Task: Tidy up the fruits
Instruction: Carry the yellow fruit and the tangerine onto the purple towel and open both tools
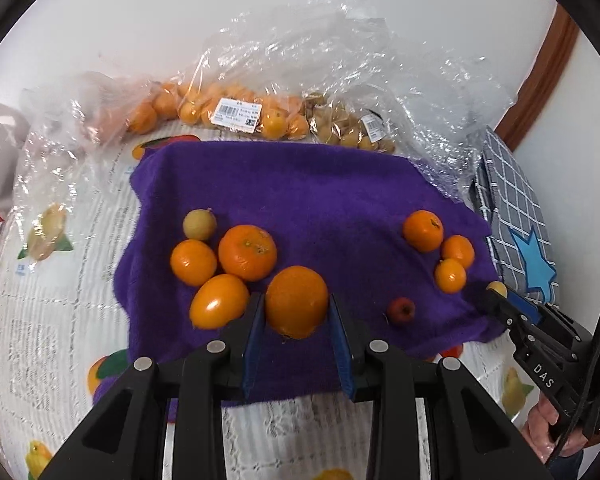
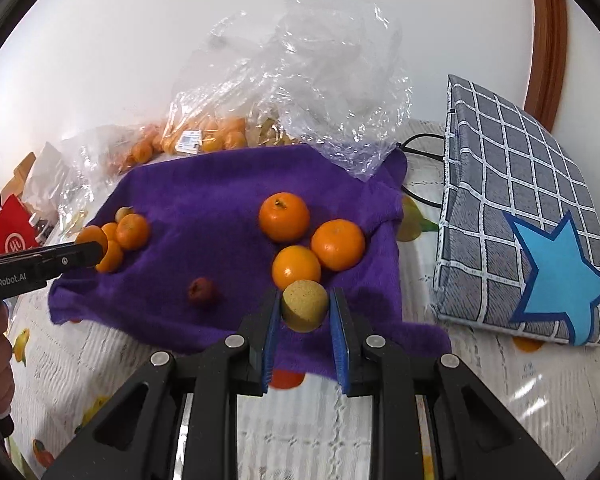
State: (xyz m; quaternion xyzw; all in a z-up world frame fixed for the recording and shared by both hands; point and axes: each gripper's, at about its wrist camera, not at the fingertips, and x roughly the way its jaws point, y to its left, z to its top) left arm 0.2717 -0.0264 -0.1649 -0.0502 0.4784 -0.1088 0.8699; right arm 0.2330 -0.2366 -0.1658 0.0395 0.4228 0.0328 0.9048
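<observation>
- The left gripper [image 1: 297, 307] has its blue-padded fingers [image 1: 254, 332] clamped on a large orange [image 1: 296, 301], one pad on each flank, the fruit sitting right at the fingertips.
- That orange hangs over the near part of the purple towel [image 1: 320, 208], just beside a cluster of three more oranges [image 1: 247, 253] and one small tan fruit [image 1: 199, 224] on the towel's left side.
- The right gripper [image 2: 305, 307] has its fingers [image 2: 269, 332] clamped on a small yellow-brown speckled fruit [image 2: 304, 305], held between the pads at their tips.
- This fruit is just in front of a group of three oranges [image 2: 284, 217] on the right half of the towel; whether it touches the nearest one is hard to tell from this angle.
- A small red fruit [image 2: 201, 290] lies alone on the towel between the two groups, apart from both grippers.
- Behind the towel on the worktop [image 1: 52, 320] sit clear plastic bags [image 1: 236, 114] of oranges and pale fruit.
- A grey checked bag with a blue star [image 2: 540, 240] stands to the right of the towel.
- A hand [image 1: 548, 426] grips the right gripper's handle at the edge of the left wrist view.
</observation>
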